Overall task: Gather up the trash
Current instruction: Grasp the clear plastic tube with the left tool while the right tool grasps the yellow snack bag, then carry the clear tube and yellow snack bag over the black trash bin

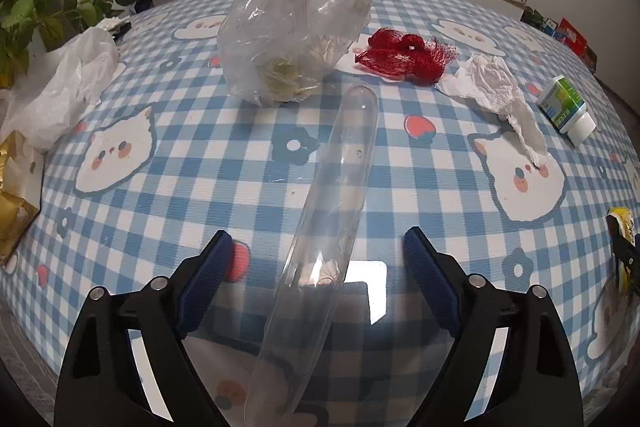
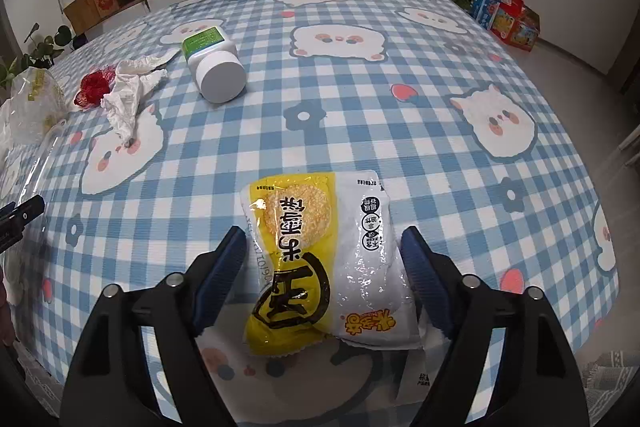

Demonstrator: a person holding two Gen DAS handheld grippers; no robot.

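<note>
Both tools are low over the desk (image 1: pixel 400 163), which wears a blue checked cloth with cartoon animals. Step in hand, as I judge it: the approach to two pieces of trash at once, no grip made yet.

Left tool (image 1: pixel 318 245): jaws wide, blue pads clear of everything. A long clear plastic sleeve (image 1: pixel 324 239) lies between them, running away toward the clear plastic bag (image 1: pixel 296 27) that stands beyond its far end. Pads apart from the sleeve on both sides.

Right tool (image 2: pixel 324 241): jaws fairly wide, straddling a yellow-and-white snack wrapper (image 2: pixel 320 263) that lies flat on the cloth. Its left pad sits just beside the wrapper's edge; contact cannot be told. Nothing lifted.

Next move, my reading: each tool closes on its item. The sleeve is slick and springy, so a squeeze across its middle seems wise; the wrapper is flat, so a pad likely has to catch an edge.

View differences, taking the plastic bag as landmark:
- Left wrist view shows the bag whole, a white plastic bag (image 1: pixel 68 83) left of it, and a gold packet (image 1: pixel 12 195) nearer than that.
- Right wrist view shows the snack wrapper entire; the other catches only a sliver.
- Red mesh net (image 1: pixel 404 57), crumpled tissue (image 1: pixel 496 87) and white bottle (image 2: pixel 216 67) lie right of the bag in both.
</note>
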